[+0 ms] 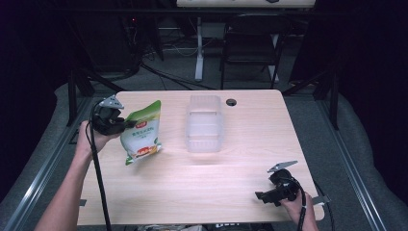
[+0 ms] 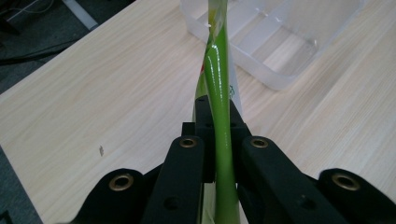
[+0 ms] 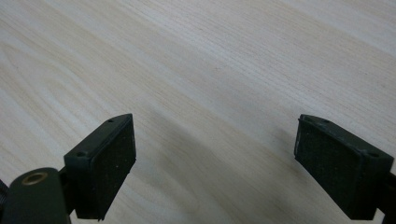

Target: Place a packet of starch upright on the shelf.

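Meanwhile left gripper [image 1: 126, 124] jaws clamp the tilted pouch [image 1: 141, 132]; right gripper [image 1: 262, 196] jaws gape.

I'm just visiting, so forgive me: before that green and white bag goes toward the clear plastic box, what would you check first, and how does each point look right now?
1. Grip: left gripper clamped on the edge of the green and white plastic pouch: ok.
2. Pouch off the light wooden table: cannot tell; its lower corner may touch.
3. Clear rectangular plastic container empty and open-topped: ok.
4. Path between pouch and container free of other things: ok.
5. Right gripper open, holding nothing, near the table's front right corner, away from the path: ok.
6. Pouch sealed, nothing spilling: cannot tell.
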